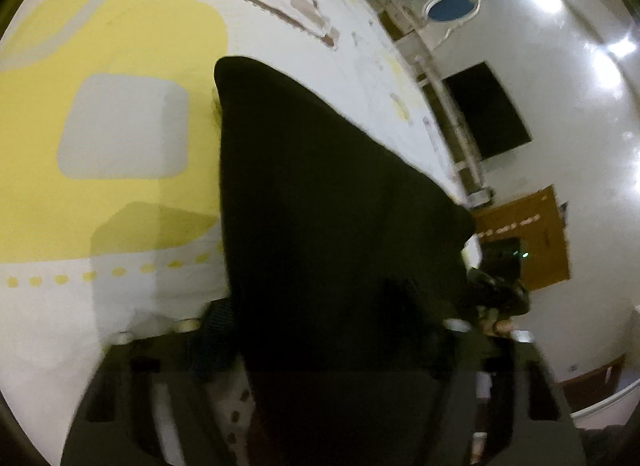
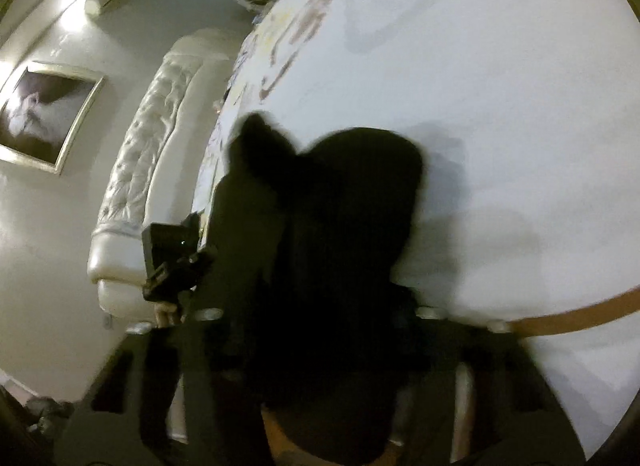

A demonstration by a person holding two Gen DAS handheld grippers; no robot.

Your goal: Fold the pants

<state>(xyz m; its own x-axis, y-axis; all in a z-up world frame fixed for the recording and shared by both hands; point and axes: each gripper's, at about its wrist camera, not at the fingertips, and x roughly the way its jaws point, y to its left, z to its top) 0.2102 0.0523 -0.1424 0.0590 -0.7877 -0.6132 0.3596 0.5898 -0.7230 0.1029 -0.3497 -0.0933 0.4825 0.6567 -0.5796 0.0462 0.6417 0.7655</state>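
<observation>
Black pants hang bunched between both grippers above the patterned bed sheet. Left gripper and right gripper each have jaws clamped on the fabric.

Left claw: fingertips covered by the black pants; jaw gap not visible, closure cannot be judged. Right claw: likewise buried under the pants. Garment edges are smeared by motion blur in both views. The pants' lower part is cut off at the bottom edge below each claw.
</observation>
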